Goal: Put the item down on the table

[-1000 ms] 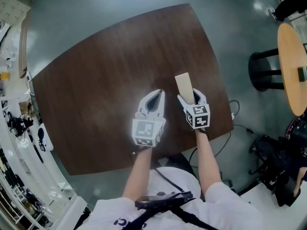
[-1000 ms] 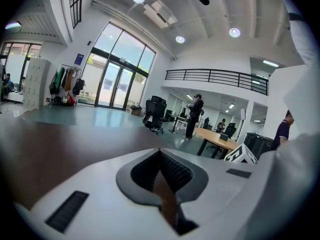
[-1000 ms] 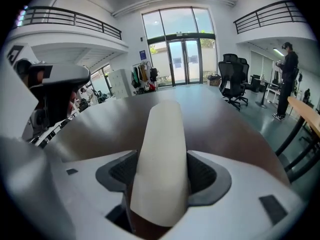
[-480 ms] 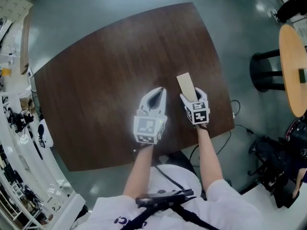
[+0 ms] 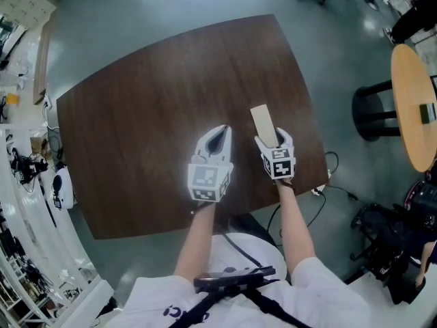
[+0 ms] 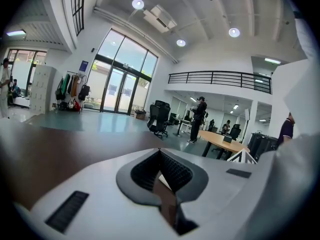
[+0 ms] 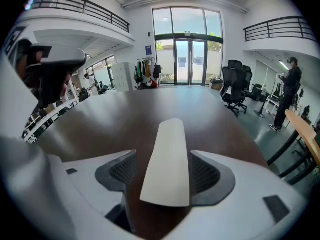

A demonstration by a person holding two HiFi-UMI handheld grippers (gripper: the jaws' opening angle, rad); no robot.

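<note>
Looking down through the head view, the dark brown wooden table [image 5: 150, 101] fills the middle, and both grippers hang over its near right part. The right gripper [image 5: 273, 139] has its jaws closed on the near end of a pale beige flat strip [image 5: 261, 120]. The strip's long axis runs straight out along the jaws, away from the person and leaning slightly left, with its far end free above the tabletop. The left gripper [image 5: 220, 134] sits just beside it to the left, jaws brought together and carrying nothing. Only the right hand has the item, so the set-down looks to be its job alone.

Through the left gripper view, the left gripper [image 6: 160, 154] shows its two dark ribbed pads meeting at the tips with no object between them. Only brown table [image 6: 60, 144] shows beyond.

Through the right gripper view, the strip [image 7: 170, 134] lies flat-face up between the pads of the right gripper [image 7: 163, 151]. A pad stands at each long edge, and the strip extends forward over the table [image 7: 150, 109]. Whether its underside touches the wood cannot be told from here. The relation that matters, in my judgement, is that the tabletop lies directly beneath the strip. Lowering it along that line and then parting the jaws sideways should leave it lying flat, lengthwise away from the person.
</note>
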